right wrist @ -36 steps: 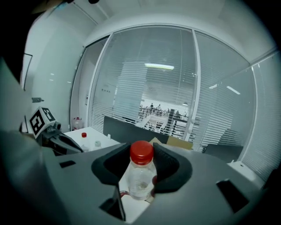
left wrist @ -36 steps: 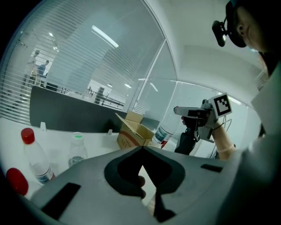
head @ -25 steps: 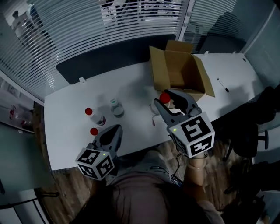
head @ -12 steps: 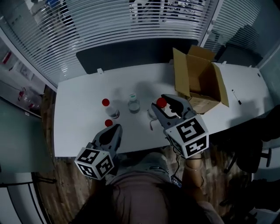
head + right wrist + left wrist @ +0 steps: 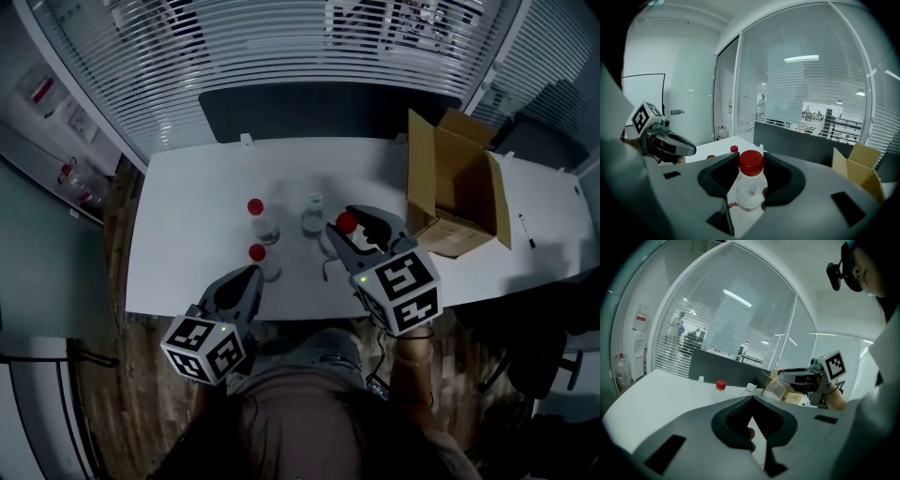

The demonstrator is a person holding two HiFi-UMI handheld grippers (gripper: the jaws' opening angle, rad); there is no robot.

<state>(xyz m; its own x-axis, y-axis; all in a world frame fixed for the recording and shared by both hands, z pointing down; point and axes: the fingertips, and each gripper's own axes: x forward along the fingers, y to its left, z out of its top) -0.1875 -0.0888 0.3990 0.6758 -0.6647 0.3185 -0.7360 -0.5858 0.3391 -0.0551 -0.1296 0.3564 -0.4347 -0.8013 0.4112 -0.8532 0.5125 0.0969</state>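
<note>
Right tongs [image 5: 354,225]: closed on the bottle [image 5: 750,190] just under its red cap. We see a jaw hugging each side of the neck.
Bottle: upright, long axis vertical, cap up. It sits over the middle of the tabletop [image 5: 187,244], a little toward the near edge. The base is hidden, so we can't say whether it touches down.
Left tongs [image 5: 248,277]: jaws together with nothing between them, hanging at the near edge, left of middle.
Key relation: the held bottle lies to the right of the left tongs and farther in from the near edge, well apart from them.
Nearest to left tongs: the near red-cap bottle [image 5: 258,253], just beyond their tips.
Others: the far red-cap bottle [image 5: 255,207] and the white-cap bottle [image 5: 314,202] stand toward the far edge, left of the held one.
Box [image 5: 457,236]: open at the right end, near the right tongs.
</note>
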